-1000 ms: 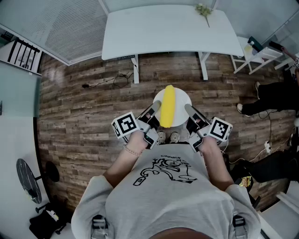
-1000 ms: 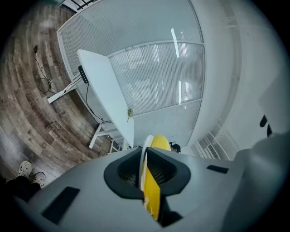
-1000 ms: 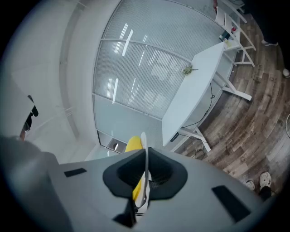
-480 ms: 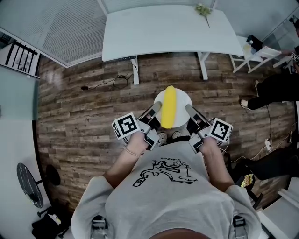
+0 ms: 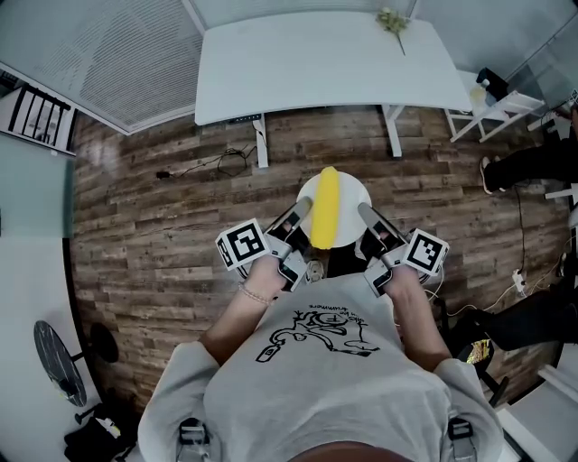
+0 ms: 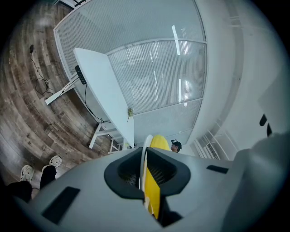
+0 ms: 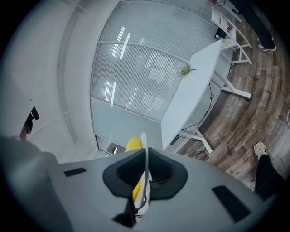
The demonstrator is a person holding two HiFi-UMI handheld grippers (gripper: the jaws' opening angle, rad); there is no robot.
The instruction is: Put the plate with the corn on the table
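Gripping a round white plate (image 5: 351, 200) by two opposite edges, out in front of the chest, above the brown wood-plank floor (image 5: 153, 226). Not on the table: held in the air, well short of it. On its left edge the left gripper (image 5: 302, 207), on its right edge the right gripper (image 5: 363, 210), black-and-white marker cubes (image 5: 244, 244) back toward the body. Carrying one yellow corn cob (image 5: 325, 206) lengthwise across the plate's middle, long axis pointing toward the table, far tip about level with the far rim.

Left gripper view: jaws closed tight on the thin white edge of the plate (image 6: 145, 156), dark pads on either side, cob (image 6: 156, 199) lying close against the edge on its right. Right gripper view: same clamp, jaws pinched on the plate (image 7: 145, 156), cob (image 7: 133, 145) showing just to its left.

Ahead: large white rectangular table (image 5: 325, 54) on white legs, set crosswise. Small green sprig (image 5: 394, 18) lying near its far right corner. Black cable (image 5: 212, 158) looped on the floor by the left table leg. Small white stand (image 5: 488, 104) to the right of the table, small items on it, too small to identify. Dark-trousered legs of another person (image 5: 533, 161) at the right edge. Dark round fan (image 5: 56, 356) on a stand at lower left. White slatted blinds (image 5: 135, 54) behind the table's left end.
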